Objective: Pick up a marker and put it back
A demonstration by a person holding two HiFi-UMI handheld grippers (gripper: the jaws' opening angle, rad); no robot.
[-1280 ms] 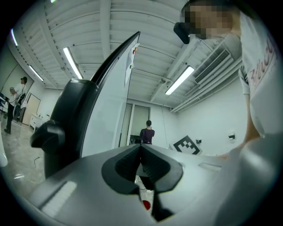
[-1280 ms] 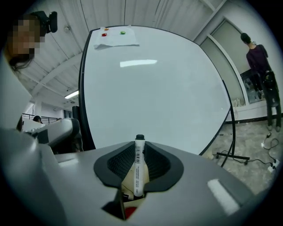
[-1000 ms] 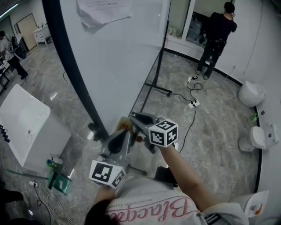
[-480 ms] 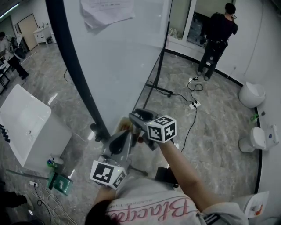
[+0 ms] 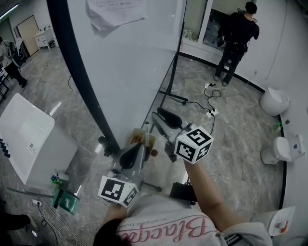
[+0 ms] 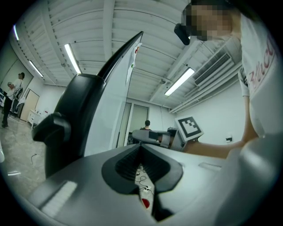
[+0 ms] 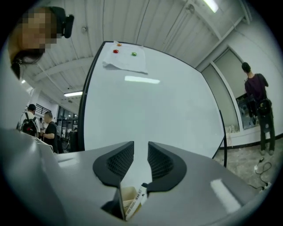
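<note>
A white marker with a black cap (image 7: pixel 137 199) stands in a tan holder (image 7: pixel 127 201) below my right gripper (image 7: pixel 140 150). That gripper is open with nothing between its pads, and its jaws have just closed a little. In the head view the right gripper (image 5: pixel 161 117) hangs above and to the right of the tan holder (image 5: pixel 144 139), facing the whiteboard (image 5: pixel 130 62). My left gripper (image 5: pixel 137 149) is shut, its tips right beside the holder. In the left gripper view its pads (image 6: pixel 135 159) meet at the tip; I cannot tell whether they touch the holder.
A sheet of paper (image 5: pixel 113 14) hangs at the whiteboard's top. A small red thing (image 5: pixel 154 153) lies under the grippers. Cables and a power strip (image 5: pixel 211 114) trail over the floor. A person (image 5: pixel 236 38) stands at the back right. A white box (image 5: pixel 29 139) sits left.
My right gripper has risen and swung right, away from the holder, its jaws wider apart than a second ago. The left gripper has stayed put.
</note>
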